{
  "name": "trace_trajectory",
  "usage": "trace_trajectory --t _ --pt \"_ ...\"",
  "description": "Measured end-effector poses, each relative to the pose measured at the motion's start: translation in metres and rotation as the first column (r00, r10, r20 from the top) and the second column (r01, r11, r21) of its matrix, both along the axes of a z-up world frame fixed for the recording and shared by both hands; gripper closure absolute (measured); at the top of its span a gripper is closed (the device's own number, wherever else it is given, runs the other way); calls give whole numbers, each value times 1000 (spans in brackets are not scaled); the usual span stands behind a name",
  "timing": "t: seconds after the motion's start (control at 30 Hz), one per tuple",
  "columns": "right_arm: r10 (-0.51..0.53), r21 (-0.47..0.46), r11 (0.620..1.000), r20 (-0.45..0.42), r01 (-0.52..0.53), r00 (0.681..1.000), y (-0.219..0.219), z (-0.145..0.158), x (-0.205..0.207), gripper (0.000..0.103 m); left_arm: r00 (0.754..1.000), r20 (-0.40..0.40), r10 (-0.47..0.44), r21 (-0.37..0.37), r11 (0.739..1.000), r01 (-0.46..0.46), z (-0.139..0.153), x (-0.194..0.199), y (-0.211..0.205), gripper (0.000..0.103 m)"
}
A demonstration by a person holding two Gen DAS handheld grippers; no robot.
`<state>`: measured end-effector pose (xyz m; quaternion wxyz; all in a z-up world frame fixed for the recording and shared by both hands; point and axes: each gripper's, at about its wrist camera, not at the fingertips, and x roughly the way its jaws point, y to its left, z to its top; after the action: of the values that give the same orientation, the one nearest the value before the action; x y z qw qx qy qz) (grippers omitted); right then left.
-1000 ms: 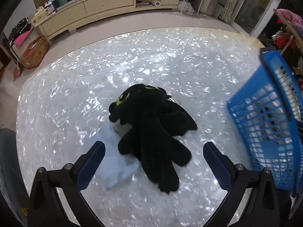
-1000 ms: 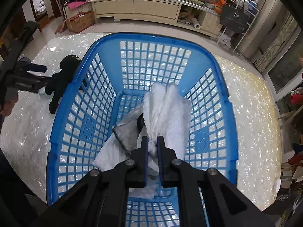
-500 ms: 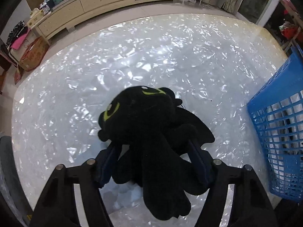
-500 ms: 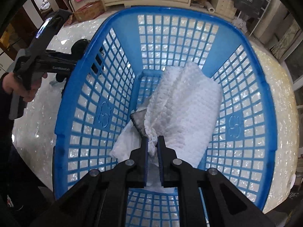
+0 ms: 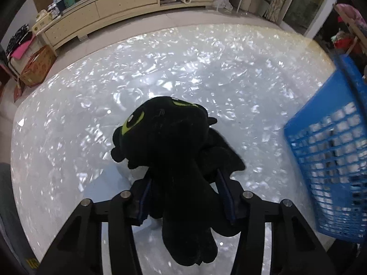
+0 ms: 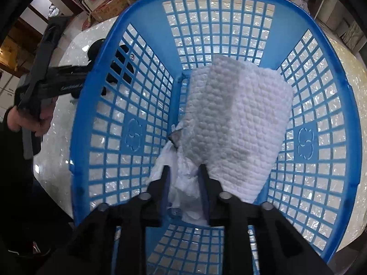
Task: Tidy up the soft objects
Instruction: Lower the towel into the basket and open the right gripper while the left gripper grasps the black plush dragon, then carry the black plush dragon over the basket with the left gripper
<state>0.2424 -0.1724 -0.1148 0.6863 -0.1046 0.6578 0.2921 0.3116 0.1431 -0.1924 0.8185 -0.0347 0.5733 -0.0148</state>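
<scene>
A black plush dragon [image 5: 174,146] with green eyes is clamped at its body between the fingers of my left gripper [image 5: 183,197], lifted off the pearly white table [image 5: 183,68]. The blue mesh basket [image 5: 332,160] stands to its right. In the right wrist view my right gripper [image 6: 184,178] hangs inside the basket [image 6: 142,73], jaws parted, over a white textured towel [image 6: 236,119] and thinner white cloth [image 6: 183,178] lying in the basket. The left gripper and plush [image 6: 119,66] show through the basket's left wall.
A long cream sideboard [image 5: 103,11] with clutter stands beyond the table. A cardboard box [image 5: 36,68] sits on the floor at the far left. Clothes and furniture crowd the right edge of the room.
My left gripper closed on the plush dragon and lifted it. My right gripper opened and let go of the white towel, which now lies in the basket.
</scene>
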Motion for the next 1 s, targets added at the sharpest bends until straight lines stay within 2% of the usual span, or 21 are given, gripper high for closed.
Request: trace_trajectory --t 0.23,0.33,0.4,0.5,0.63,0.7,0.73,0.83,1.0 --pt "-24 6 1000 26 23 999 0 10 3 59 995 94 -24 -42 999 28 60 -49 -3 55" --pt "-29 0 1000 72 29 997 -5 19 -4 54 992 120 -28 -46 998 34 78 -66 -6 55" --pt "-41 16 999 90 39 995 -11 27 -7 46 990 141 -20 -39 999 26 90 -77 -11 55" --pt "-90 35 996 112 86 990 -23 36 -10 46 988 153 4 -3 1000 -4 103 -91 -17 55" --pt "-104 53 994 144 97 984 -32 54 -20 45 987 159 -27 -8 1000 28 113 -104 -34 55" --pt "-116 55 993 176 108 978 -39 64 -26 33 985 167 -44 2 999 44 119 -110 -45 55" --pt "-120 52 992 193 112 974 -42 68 -29 30 984 170 -52 1 999 52 123 -113 -51 55" --pt "-126 41 992 247 119 961 -49 82 -42 26 982 178 -70 -3 997 71 128 -118 -59 55" --pt "-153 36 988 285 149 946 -72 91 -55 19 974 197 -113 26 994 110 145 -129 -88 55"
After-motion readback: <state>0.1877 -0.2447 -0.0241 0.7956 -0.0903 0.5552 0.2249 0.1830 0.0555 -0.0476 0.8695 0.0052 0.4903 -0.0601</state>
